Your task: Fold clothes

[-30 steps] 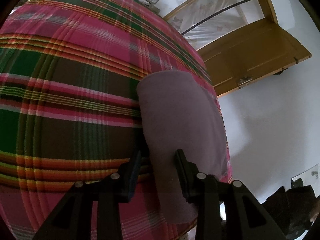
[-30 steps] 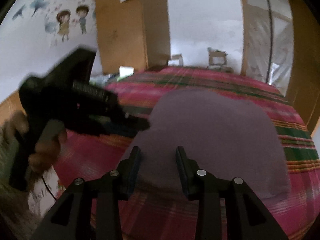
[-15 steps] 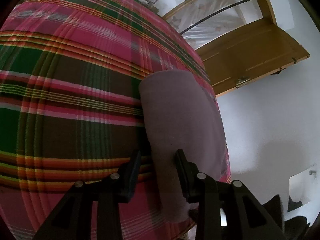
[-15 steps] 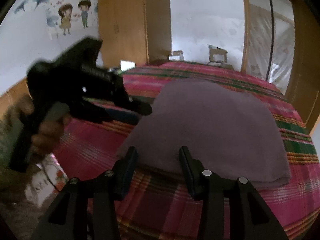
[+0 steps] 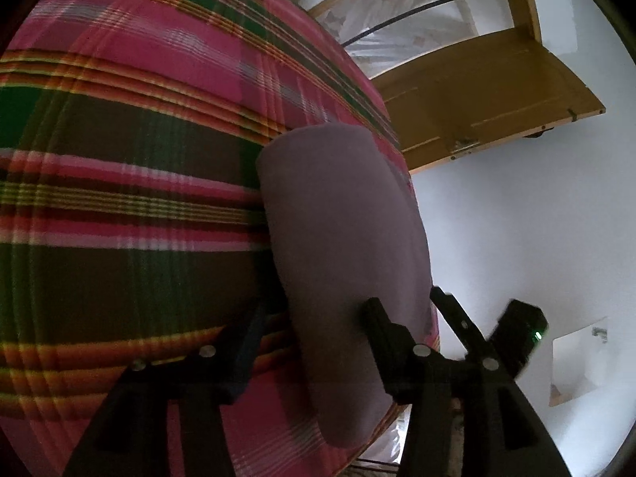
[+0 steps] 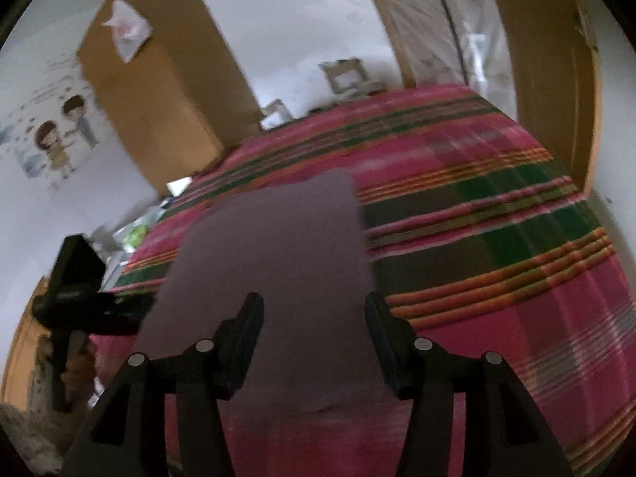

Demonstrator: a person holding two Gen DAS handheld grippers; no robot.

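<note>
The left gripper (image 5: 314, 320) is held wide apart over the folded mauve garment (image 5: 346, 246), gripping nothing. The right gripper (image 6: 314, 318) is likewise spread wide. The garment is laid at the plaid bedspread's (image 5: 119, 159) edge, toward 3 o'clock.

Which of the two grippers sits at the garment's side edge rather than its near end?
The left gripper: it is at the folded purple garment's long edge on the plaid bed cover. The right gripper faces the narrow near end, both fingers over cloth.
</note>
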